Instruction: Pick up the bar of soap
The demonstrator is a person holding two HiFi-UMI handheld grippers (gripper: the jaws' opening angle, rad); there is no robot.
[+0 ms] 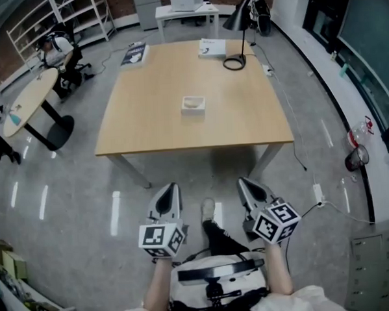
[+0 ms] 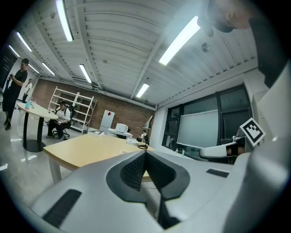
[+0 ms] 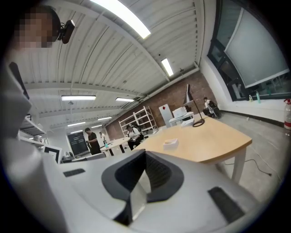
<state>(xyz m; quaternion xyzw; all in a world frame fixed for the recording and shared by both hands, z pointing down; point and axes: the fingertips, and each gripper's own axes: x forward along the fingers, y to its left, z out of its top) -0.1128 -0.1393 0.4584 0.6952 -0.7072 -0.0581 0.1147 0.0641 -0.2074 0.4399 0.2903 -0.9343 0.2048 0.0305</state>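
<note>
Head view: the wooden counter (image 1: pixel 147 125) stands in the upper middle of the frame, and a white dish (image 1: pixel 193 111) sits near its centre. The bar of soap (image 1: pixel 192 102) lies inside that dish as a pale beige block, with neither gripper touching it. A black desk lamp (image 1: pixel 239 19) stands at about 1 o'clock from the dish, its ring base on the counter's far edge. A white booklet (image 1: pixel 212 48) lies just beside that base at roughly 12 o'clock from the dish, and a dark booklet (image 1: pixel 135 54) rests on the far corner at 11 o'clock. The left gripper (image 1: pixel 170 188) and right gripper (image 1: pixel 244 182) are held side by side at 6 o'clock from the counter. Both are off its near edge and over the grey floor (image 1: pixel 73 190), well apart from the dish, with their tips pointing toward 12 o'clock. Left gripper view: the fingers (image 2: pixel 132 172) are clenched, pads meeting along one line with nothing between them. Right gripper view: the fingers (image 3: pixel 159 175) are likewise clenched on nothing, and the dish shows beyond them on the counter top. A round table (image 1: pixel 29 102) stands at 9 o'clock from the counter, with a seated person (image 1: pixel 56 51) behind it
</note>
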